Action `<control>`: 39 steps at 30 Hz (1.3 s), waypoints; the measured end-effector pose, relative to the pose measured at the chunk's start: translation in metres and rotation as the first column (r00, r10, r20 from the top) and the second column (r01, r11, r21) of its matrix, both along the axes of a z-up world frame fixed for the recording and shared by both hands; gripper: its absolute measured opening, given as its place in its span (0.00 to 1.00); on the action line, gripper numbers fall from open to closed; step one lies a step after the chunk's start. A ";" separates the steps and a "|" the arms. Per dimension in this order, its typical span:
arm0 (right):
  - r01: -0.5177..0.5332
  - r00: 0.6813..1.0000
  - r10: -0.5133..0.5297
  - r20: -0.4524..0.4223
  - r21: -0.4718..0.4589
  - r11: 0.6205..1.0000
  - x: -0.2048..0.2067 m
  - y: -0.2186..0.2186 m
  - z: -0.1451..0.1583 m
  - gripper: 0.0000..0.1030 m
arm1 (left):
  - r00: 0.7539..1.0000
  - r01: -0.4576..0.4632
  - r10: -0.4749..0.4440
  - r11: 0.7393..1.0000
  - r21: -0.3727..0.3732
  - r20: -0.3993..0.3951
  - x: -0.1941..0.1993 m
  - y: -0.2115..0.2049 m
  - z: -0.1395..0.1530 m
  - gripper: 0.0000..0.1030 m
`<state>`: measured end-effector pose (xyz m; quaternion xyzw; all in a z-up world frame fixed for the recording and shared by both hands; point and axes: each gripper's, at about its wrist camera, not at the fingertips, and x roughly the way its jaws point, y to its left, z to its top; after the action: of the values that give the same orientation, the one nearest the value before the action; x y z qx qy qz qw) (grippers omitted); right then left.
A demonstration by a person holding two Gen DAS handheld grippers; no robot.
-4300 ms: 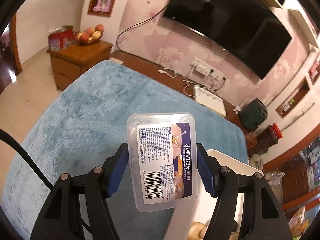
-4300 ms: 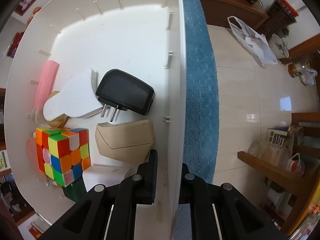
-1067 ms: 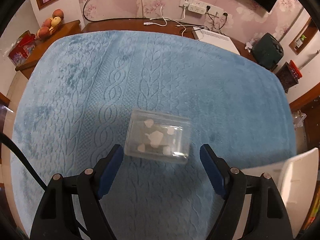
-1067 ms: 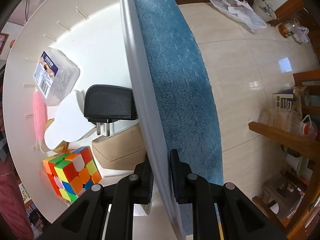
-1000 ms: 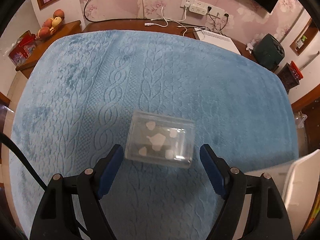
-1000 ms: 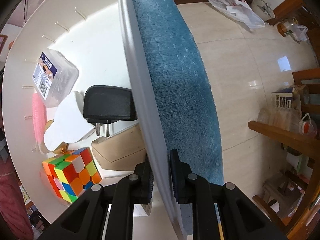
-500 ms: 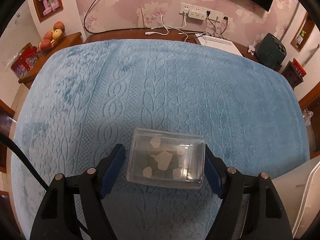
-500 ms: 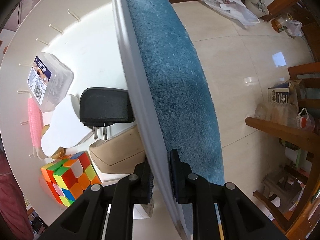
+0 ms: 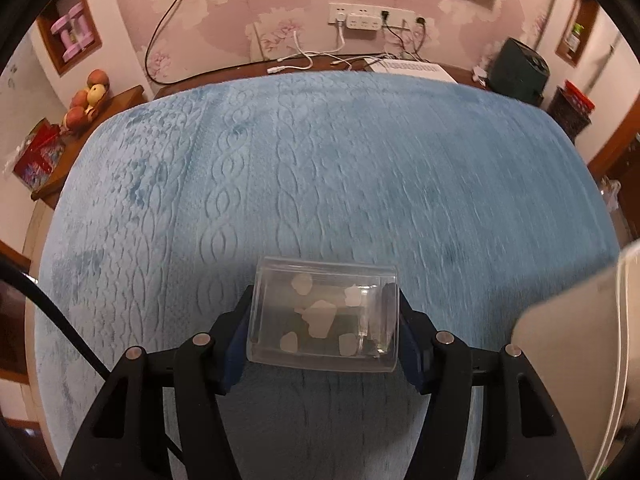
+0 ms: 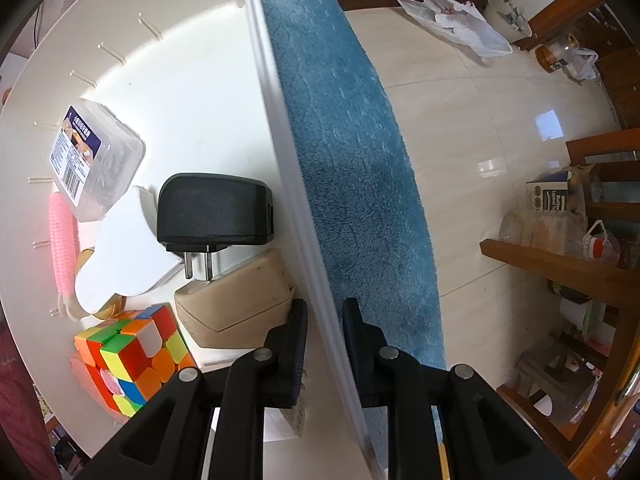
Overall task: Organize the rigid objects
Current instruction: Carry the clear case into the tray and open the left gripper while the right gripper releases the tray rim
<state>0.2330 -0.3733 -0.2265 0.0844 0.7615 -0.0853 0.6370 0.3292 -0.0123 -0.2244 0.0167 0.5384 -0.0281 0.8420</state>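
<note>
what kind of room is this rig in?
Most likely a home living room: floral wallpaper with a wall power strip, a fruit bowl on a wooden side cabinet, and a blue knitted-pattern blanket as the work surface.

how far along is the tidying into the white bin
Mostly done, it seems: the white bin already holds a labelled clear box, black charger, beige block, puzzle cube and pink roller. In hand: the left gripper has just been closing around a clear plastic box on the blue blanket, while the right gripper clamps the bin's wall. Left: lifting that box into the bin.
</note>
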 end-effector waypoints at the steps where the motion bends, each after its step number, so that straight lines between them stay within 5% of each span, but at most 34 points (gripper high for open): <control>1: -0.003 1.000 0.003 0.003 -0.003 1.000 0.000 0.001 0.001 0.19 | 1.000 0.006 -0.006 1.000 -0.005 -0.004 -0.003 0.000 0.000 0.63; 13: -0.015 0.999 0.015 0.030 -0.003 1.000 -0.015 0.007 0.013 0.20 | 0.996 0.029 -0.027 1.000 0.012 -0.087 -0.052 -0.006 0.014 0.63; 29: -0.133 0.986 0.126 0.108 0.059 0.989 -0.049 0.010 0.060 0.24 | 0.998 0.047 -0.043 0.996 0.082 -0.044 -0.157 -0.047 0.127 0.63; 39: -0.098 0.970 0.061 0.237 0.145 0.985 -0.073 -0.007 0.096 0.62 | 0.992 0.125 -0.124 0.989 0.074 -0.019 -0.208 -0.104 0.166 0.63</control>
<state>0.1595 -0.3802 -0.1308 0.1127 0.6890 0.0106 0.7159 0.1212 -0.1160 -0.0581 0.0818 0.5432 -0.0602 0.8335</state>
